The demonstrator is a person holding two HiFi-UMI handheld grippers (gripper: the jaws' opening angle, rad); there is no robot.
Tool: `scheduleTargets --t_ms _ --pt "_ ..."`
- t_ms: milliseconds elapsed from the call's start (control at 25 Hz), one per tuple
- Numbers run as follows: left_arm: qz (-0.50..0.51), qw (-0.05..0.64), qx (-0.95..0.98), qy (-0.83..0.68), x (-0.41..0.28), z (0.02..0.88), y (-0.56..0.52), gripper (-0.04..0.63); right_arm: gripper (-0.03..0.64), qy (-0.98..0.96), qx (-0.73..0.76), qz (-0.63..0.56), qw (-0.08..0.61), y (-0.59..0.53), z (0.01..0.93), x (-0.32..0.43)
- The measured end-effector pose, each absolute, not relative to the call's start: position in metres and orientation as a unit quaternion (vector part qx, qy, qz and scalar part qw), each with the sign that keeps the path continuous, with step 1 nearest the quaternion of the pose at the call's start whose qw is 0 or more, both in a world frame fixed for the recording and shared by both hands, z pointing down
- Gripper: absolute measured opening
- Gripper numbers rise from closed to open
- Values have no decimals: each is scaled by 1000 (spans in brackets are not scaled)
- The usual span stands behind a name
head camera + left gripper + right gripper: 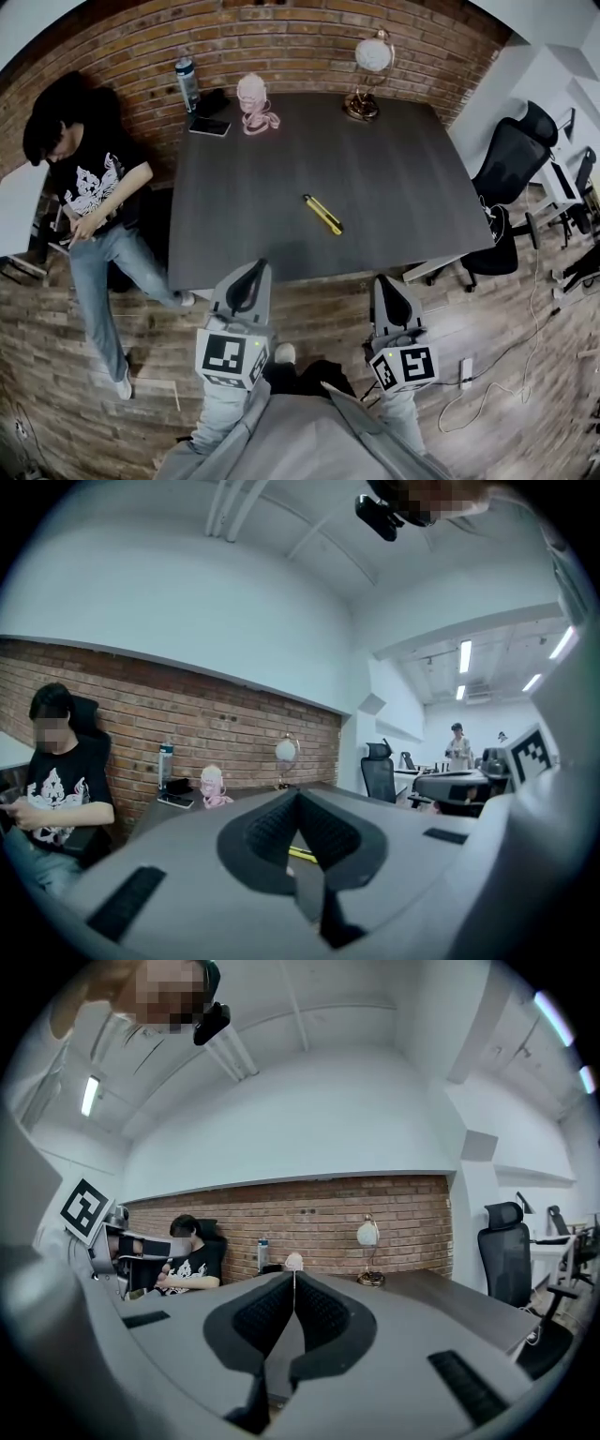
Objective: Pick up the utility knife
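Brick-walled office, seen from above: a seated person in a black printed T-shirt (89, 187) is left of the dark grey rectangular worktop (262, 206). Short of its near edge, the left gripper (251, 267) has its jaws pressed together, empty. The slim yellow-and-black utility knife (322, 214) lies flat and diagonal mid-worktop, untouched, well apart from both grippers. The right gripper (387, 281) is likewise closed on nothing; the pick-up has yet to begin.
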State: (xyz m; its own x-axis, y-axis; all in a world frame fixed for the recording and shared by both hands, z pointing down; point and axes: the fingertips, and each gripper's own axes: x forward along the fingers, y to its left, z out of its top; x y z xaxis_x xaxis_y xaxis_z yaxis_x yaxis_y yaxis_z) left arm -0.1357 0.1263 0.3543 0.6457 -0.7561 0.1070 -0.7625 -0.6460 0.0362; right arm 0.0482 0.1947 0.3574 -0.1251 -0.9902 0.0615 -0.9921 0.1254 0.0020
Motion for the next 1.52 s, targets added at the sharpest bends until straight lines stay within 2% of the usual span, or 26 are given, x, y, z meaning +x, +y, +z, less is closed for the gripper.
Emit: scheduleTargets --t_ms 520,1040,1520 --pt "53 48 898 -433 -120 370 64 20 18 -758 650 41 31 125 379 69" --pt "51 42 873 -482 -51 355 -76 20 18 -794 606 36 25 -30 365 140" --pt "54 39 848 -526 -20 351 -140 20 18 -832 553 45 16 -113 370 168"
